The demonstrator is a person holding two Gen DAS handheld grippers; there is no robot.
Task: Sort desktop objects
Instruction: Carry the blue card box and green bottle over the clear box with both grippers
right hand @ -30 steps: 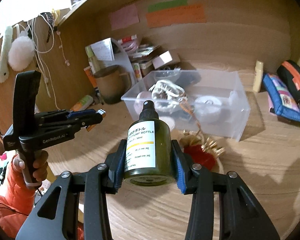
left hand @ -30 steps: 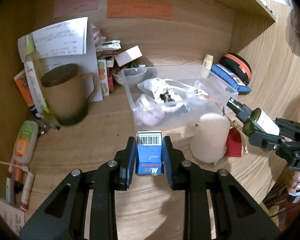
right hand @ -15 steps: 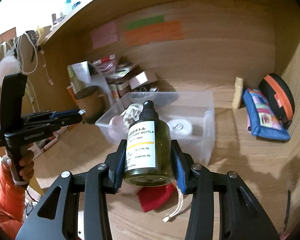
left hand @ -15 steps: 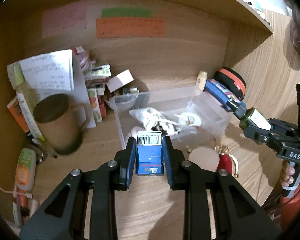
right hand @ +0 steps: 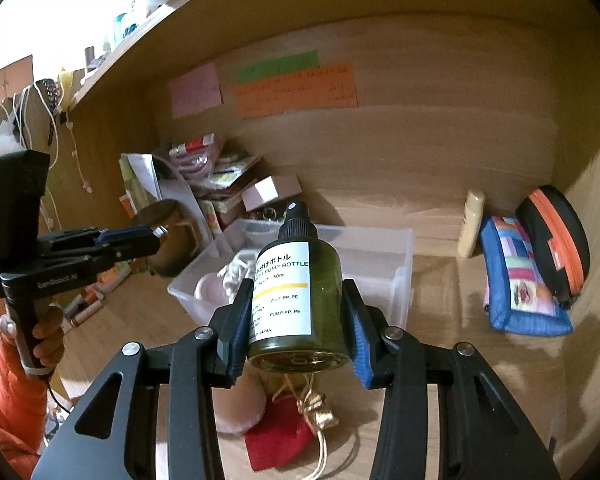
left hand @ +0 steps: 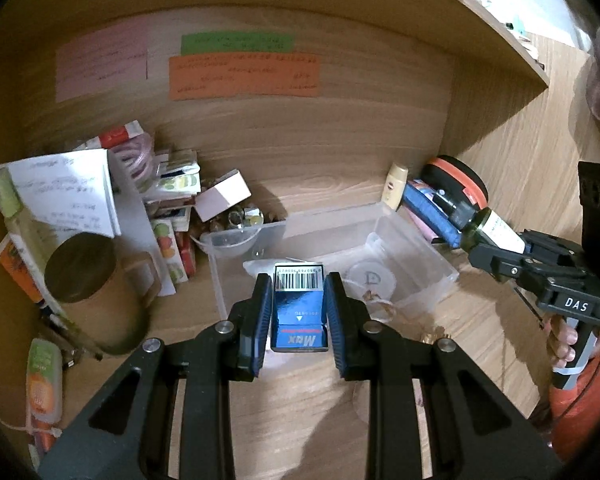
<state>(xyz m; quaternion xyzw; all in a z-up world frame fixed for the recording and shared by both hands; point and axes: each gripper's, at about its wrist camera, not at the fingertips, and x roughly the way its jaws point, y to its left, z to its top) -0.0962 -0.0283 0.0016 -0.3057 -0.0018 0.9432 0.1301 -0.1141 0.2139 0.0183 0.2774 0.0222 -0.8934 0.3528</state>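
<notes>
My left gripper (left hand: 299,312) is shut on a small blue box (left hand: 299,312) marked "Max" with a barcode, held above the near edge of a clear plastic bin (left hand: 416,240). My right gripper (right hand: 298,312) is shut on a green pump bottle (right hand: 298,292) with a white label and black spray cap, held in the air in front of the same bin (right hand: 380,248). The bin holds white and pink items. The right gripper with the bottle (left hand: 488,230) also shows at the right of the left wrist view. The left gripper (right hand: 140,240) shows at the left of the right wrist view.
A brown mug (left hand: 96,292), papers and small boxes (left hand: 172,200) crowd the back left. A blue pouch (right hand: 520,280), a black and orange case (right hand: 556,248) and a cream tube (right hand: 472,224) stand at the back right. A red pouch (right hand: 280,436) and pink puff (right hand: 240,408) lie below the bottle.
Both grippers have risen and drawn back from the desk with their objects still held. The bin and the pouch now sit lower and farther in both views.
</notes>
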